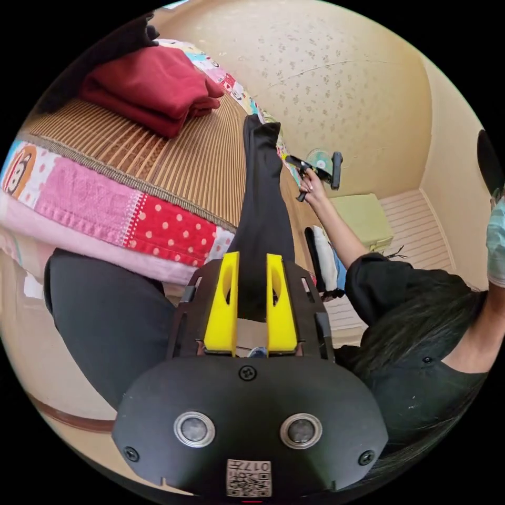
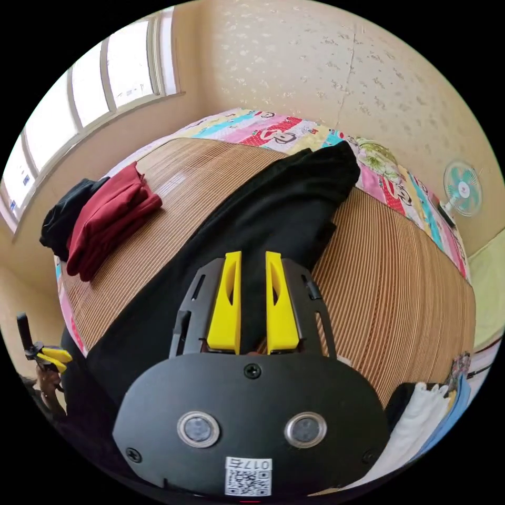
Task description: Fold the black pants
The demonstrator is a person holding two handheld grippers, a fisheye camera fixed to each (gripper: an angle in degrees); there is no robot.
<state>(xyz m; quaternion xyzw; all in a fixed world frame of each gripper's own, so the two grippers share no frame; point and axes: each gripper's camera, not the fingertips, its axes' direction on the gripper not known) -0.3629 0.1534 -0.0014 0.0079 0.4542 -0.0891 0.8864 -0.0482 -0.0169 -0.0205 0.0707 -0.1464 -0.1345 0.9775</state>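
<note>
You are holding the left gripper (image 1: 251, 258) pinched on an edge of the black pants (image 1: 261, 210), both yellow jaws pressing the dark cloth where it hangs off the bed's near side. Your right gripper (image 2: 252, 256) is likewise clamping the pants (image 2: 273, 210), which are lying stretched lengthwise across the bamboo mat (image 2: 400, 284) toward the patchwork quilt (image 2: 389, 184). A folded red garment (image 2: 110, 221) is resting on the mat, well apart from the pants, near the window (image 2: 89, 89).
</note>
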